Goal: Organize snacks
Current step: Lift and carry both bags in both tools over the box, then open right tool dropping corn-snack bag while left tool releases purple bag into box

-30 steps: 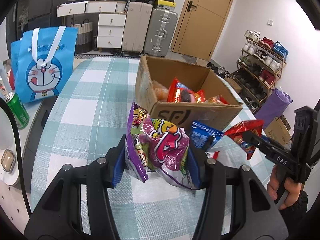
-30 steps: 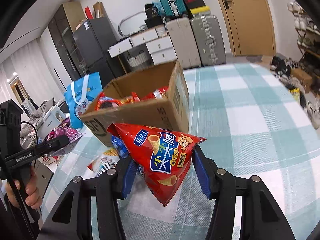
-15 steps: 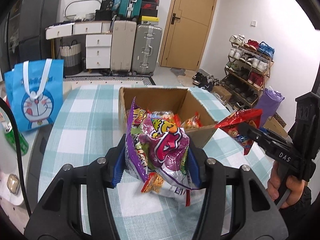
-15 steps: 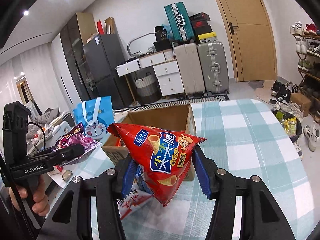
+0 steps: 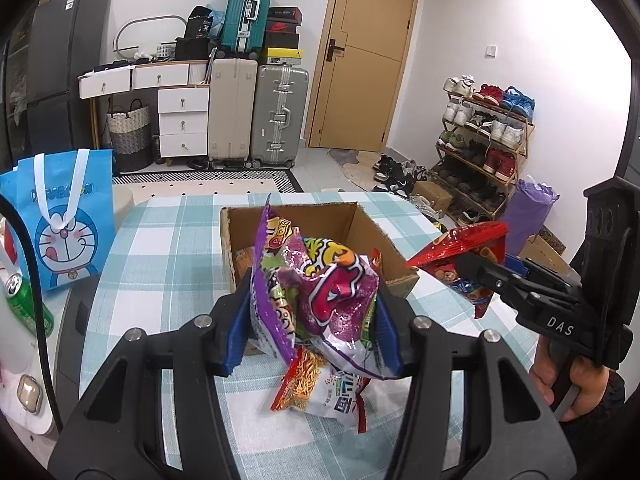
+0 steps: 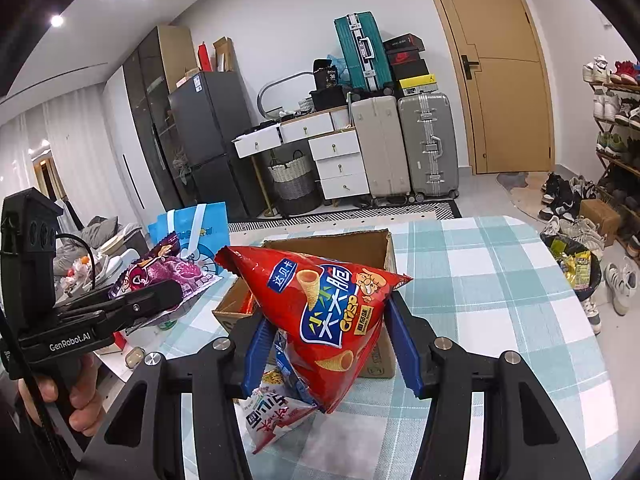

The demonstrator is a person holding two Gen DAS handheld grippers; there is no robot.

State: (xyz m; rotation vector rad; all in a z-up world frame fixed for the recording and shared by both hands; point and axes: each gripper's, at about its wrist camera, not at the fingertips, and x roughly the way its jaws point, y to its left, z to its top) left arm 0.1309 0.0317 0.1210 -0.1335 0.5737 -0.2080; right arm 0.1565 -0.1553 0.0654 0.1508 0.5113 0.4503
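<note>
Two grippers (each clamping one snack bag (image 5: pixel 320 292)) above one box (image 5: pixel 360 216).

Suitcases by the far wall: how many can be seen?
3: a teal suitcase up on the stack, a beige suitcase on the floor, and a silver suitcase beside it. Clutter may hide others.

"DAS" is printed in white on the right gripper (image 5: pixel 472 270), and "GenRobot.AI" on the left gripper (image 6: pixel 168 290). "Crisp" is read beside large Chinese characters on the red bag (image 6: pixel 332 316), and "DORAEMON" is partly legible on the blue tote (image 5: pixel 60 224). The number "36" is seen on a black box (image 6: pixel 329 77) atop the drawers.
</note>
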